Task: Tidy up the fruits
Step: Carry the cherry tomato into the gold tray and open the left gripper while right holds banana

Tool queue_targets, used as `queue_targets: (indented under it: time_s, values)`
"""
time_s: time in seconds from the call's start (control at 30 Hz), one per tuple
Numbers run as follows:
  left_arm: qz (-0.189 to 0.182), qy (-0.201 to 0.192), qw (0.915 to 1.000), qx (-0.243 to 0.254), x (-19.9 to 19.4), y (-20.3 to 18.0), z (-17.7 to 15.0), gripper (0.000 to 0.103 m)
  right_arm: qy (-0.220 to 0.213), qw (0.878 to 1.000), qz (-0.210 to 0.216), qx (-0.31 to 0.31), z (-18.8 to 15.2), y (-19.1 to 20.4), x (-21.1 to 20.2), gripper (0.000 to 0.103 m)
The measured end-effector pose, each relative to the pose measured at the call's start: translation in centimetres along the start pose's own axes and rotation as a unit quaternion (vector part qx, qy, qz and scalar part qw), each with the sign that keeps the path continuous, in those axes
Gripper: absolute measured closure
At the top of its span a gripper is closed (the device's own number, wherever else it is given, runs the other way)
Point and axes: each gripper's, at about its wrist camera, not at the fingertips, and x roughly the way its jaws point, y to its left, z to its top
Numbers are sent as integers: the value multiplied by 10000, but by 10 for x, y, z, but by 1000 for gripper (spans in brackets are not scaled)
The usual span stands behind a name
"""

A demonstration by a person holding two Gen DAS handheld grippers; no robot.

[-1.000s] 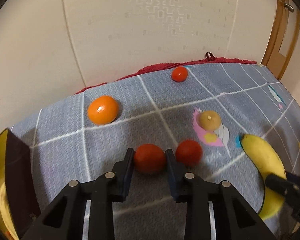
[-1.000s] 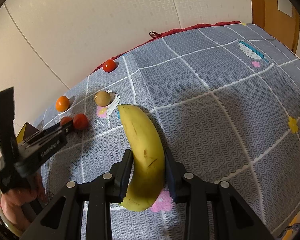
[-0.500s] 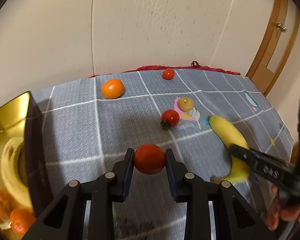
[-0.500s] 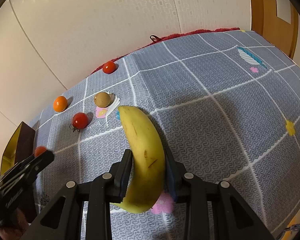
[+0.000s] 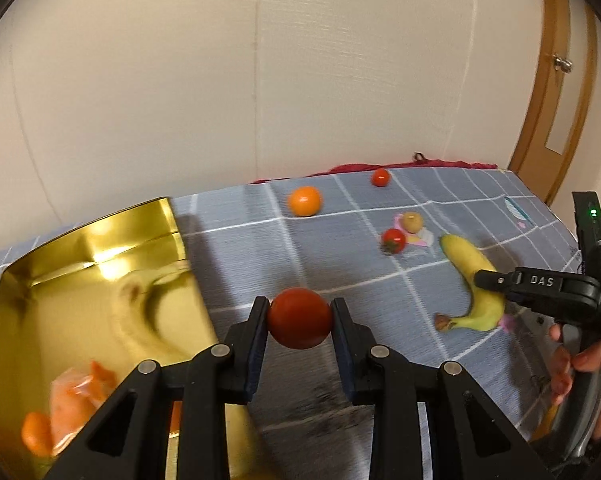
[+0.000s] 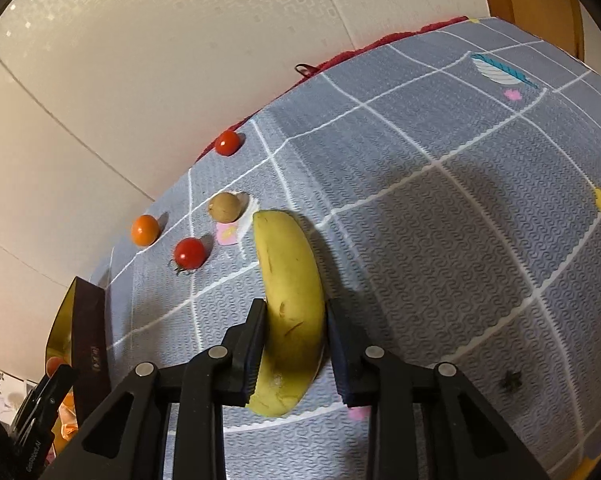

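A red tomato (image 5: 299, 318) is off the mat, with my left gripper (image 5: 299, 320) shut on it just right of the open gold box (image 5: 80, 280). Inside the box lie a banana and orange fruit, blurred. A yellow banana (image 6: 292, 304) lies on the grey mat, and my right gripper (image 6: 296, 320) is shut on its lower half, fingers pressed to both sides. The left wrist view also shows that banana (image 5: 472, 276) with the right gripper (image 5: 496, 280) on it. Loose on the mat are an orange (image 5: 305, 201), a stemmed tomato (image 5: 394, 240), a brown fruit (image 5: 412, 221) and a far tomato (image 5: 380, 177).
The grey checked mat (image 6: 440, 208) ends at a cream wall behind and a wooden door frame (image 5: 556, 80) at the right. A hand (image 5: 580, 364) holds the right gripper's handle. In the right wrist view the box's dark outer wall (image 6: 88, 336) stands at the left.
My left gripper has lifted the tomato off the mat and carried it back and left to the gold box. The right gripper has stayed on the banana.
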Motion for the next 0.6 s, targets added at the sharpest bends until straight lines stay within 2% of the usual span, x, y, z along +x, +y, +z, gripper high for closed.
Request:
queue_targets:
  time_s: [0.23, 0.6]
  values:
    - [361, -152, 9992, -125, -17, 39, -7, 72, 48, 9993, 328, -169, -5, 23, 2, 74]
    - [810, -365, 9953, -384, -43, 99, -18, 72, 178, 9974, 616, -340, -16, 51, 9, 74]
